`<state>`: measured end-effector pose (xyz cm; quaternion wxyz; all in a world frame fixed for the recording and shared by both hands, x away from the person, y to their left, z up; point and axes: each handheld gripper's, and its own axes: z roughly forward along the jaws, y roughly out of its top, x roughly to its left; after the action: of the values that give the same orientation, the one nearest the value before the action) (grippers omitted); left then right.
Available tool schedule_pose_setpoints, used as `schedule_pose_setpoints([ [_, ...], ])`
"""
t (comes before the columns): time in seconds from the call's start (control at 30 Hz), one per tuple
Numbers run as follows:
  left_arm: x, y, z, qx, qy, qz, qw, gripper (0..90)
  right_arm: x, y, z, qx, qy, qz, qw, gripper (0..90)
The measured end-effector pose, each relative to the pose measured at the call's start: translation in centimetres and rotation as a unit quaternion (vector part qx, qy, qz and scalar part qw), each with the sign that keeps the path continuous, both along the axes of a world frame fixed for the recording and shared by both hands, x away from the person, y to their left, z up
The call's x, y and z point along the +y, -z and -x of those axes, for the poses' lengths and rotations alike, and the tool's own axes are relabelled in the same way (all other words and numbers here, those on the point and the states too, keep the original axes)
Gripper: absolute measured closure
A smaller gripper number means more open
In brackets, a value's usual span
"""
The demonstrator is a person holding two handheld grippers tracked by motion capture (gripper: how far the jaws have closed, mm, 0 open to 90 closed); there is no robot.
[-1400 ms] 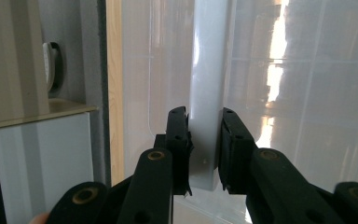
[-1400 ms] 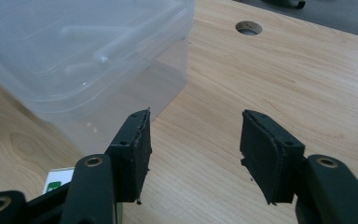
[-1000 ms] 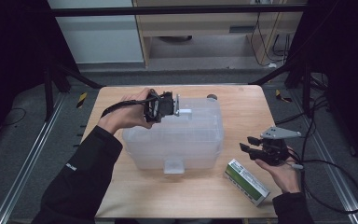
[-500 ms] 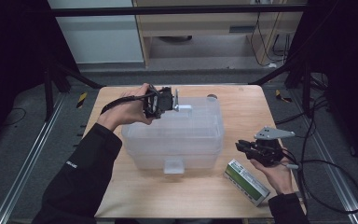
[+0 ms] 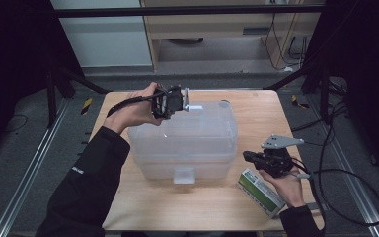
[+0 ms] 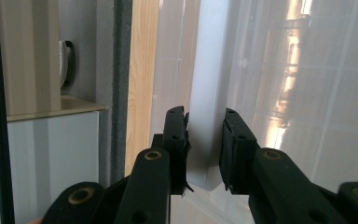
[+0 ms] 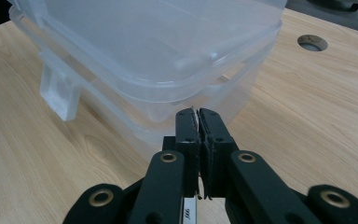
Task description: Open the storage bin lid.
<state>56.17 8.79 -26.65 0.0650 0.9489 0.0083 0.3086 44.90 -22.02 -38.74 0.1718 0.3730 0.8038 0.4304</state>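
a clear plastic storage box [image 5: 185, 138] with its lid on stands mid-table [image 5: 128, 207], its long axis running left to right across the high view and its front latch [image 5: 183, 175] facing the person. the left gripper [image 5: 180, 101] reaches in at the far rim of the box; in the left gripper view its jaws stand either side of the white rear latch tab [image 6: 205, 135], one pad touching it or nearly so and the other with a sliver of light showing, so a firm clamp cannot be confirmed. the right gripper [image 5: 246, 157] lies just off the right end of the box, pointing at it; its jaws have just been closing and now meet with nothing between them, as the right gripper view [image 7: 199, 114] shows. a green-and-white carton [image 5: 261, 191] lies near the front right corner, partly under the right hand [image 5: 285, 185]. the rear tab lies directly between the left fingers, so the left hand is judged the nearer for any latch release; the right end of the lid lies straight ahead of the right fingertips.
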Motion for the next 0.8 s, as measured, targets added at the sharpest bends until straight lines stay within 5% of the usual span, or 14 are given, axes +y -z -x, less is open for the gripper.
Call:
schedule_pose_setpoints([
  [0.4,0.1,-0.4,-0.6,-0.005,-0.007,0.009,0.9999,73.1,1.2,1.0,-0.6,0.003,0.004,0.006,1.0000,90.0],
  [0.8,0.2,-0.6,-1.0,0.000,-0.015,0.020,0.9997,72.5,1.7,1.2,-1.3,0.000,0.000,-0.017,0.9999,90.0],
])
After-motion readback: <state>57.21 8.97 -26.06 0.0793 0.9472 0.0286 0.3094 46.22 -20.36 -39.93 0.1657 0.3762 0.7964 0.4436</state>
